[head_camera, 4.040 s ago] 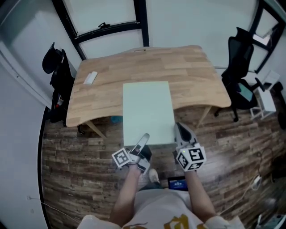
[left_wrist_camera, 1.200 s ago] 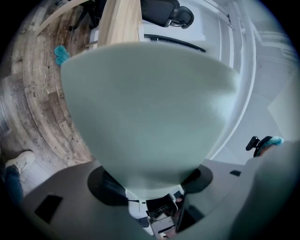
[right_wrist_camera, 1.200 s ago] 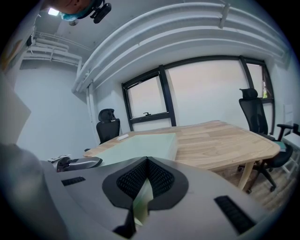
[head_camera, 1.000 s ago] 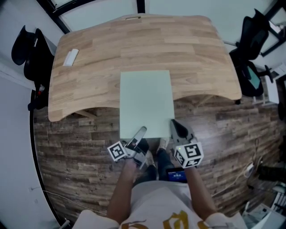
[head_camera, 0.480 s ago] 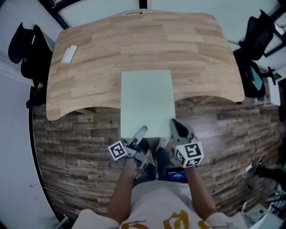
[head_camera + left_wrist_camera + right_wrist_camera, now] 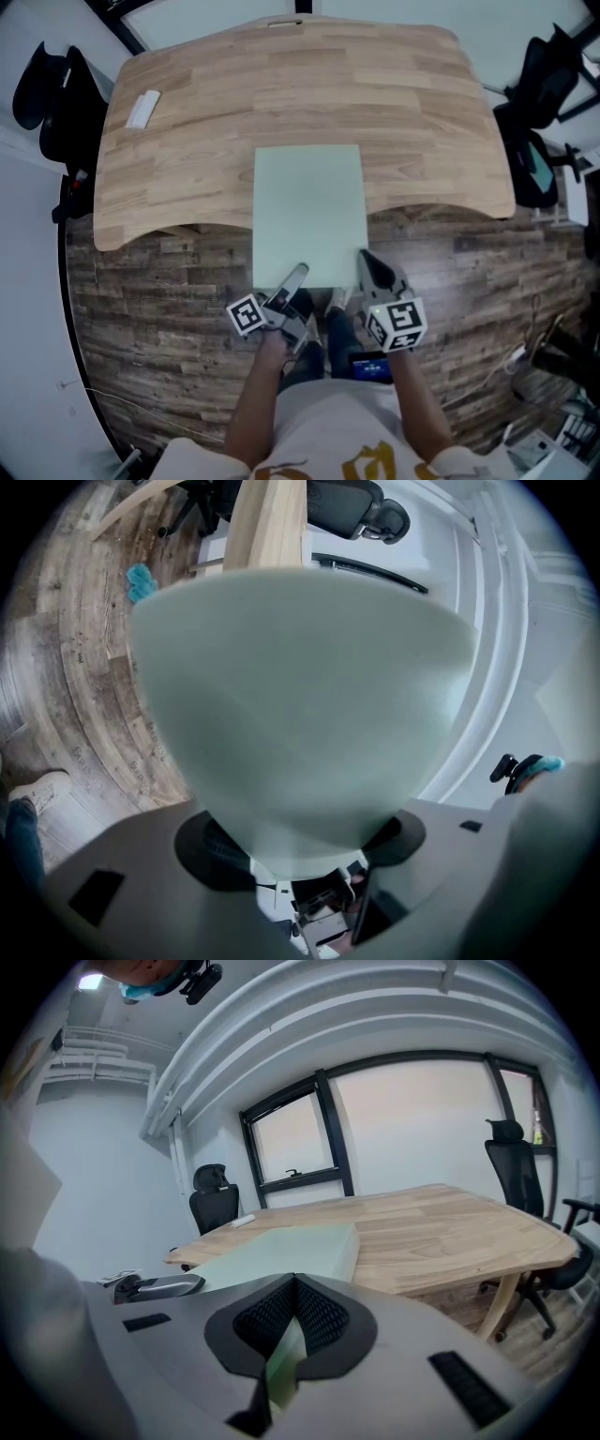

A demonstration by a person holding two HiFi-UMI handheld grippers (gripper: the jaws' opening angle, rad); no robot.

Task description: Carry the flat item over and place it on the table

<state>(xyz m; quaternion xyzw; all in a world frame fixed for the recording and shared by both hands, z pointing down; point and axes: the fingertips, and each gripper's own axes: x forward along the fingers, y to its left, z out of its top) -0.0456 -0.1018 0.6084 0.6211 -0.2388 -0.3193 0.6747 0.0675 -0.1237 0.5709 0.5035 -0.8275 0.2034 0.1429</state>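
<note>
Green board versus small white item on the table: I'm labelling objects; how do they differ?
The green board is large, the white item small. The green board is clamped by the left gripper and right gripper; the white item lies free near the table's far left corner. Both look flat.

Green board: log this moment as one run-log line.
item: green board | left gripper: shut on near edge | right gripper: shut on near edge | position: far half over table, near half beyond it
</note>
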